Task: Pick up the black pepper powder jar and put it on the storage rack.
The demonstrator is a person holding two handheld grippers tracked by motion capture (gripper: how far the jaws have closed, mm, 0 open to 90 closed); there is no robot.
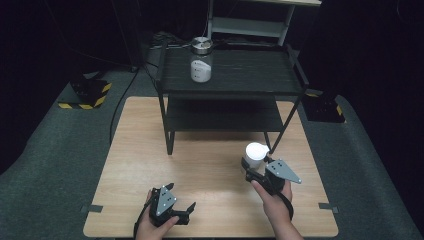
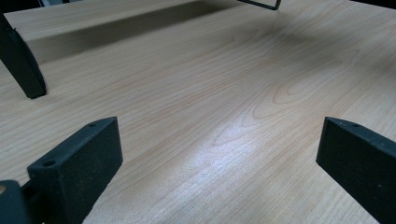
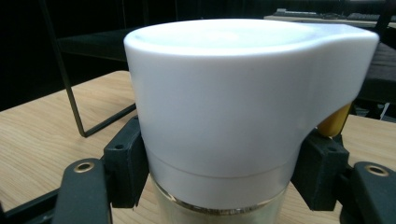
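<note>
Table (image 1: 150, 150) and black two-tier shelf (image 1: 230, 75) are seen from the high view, with a metal-lidded jar (image 1: 201, 62) standing on the shelf's top tier. The right gripper (image 1: 252, 172) is clamped on a white-capped bottle (image 1: 255, 154) just in front of the shelf's right front leg (image 1: 280, 135); whether the bottle rests on the table or is lifted cannot be told. The left gripper (image 1: 189, 210) is held low near the table's front edge, well apart from the bottle.

From the left gripper view, its jaws are spread wide with nothing between them — bare wood lies below, and a shelf leg (image 2: 21, 65) stands ahead.

From the right gripper view, the bottle's white cap (image 3: 233, 93) is held between the jaw pads (image 3: 123, 158), which press just under the cap where the clear body begins.

If the bottle is meant for the shelf, it should probably be kept upright and lifted clear of the leg and the tier's raised rim — the grip near the top could let it swing.
</note>
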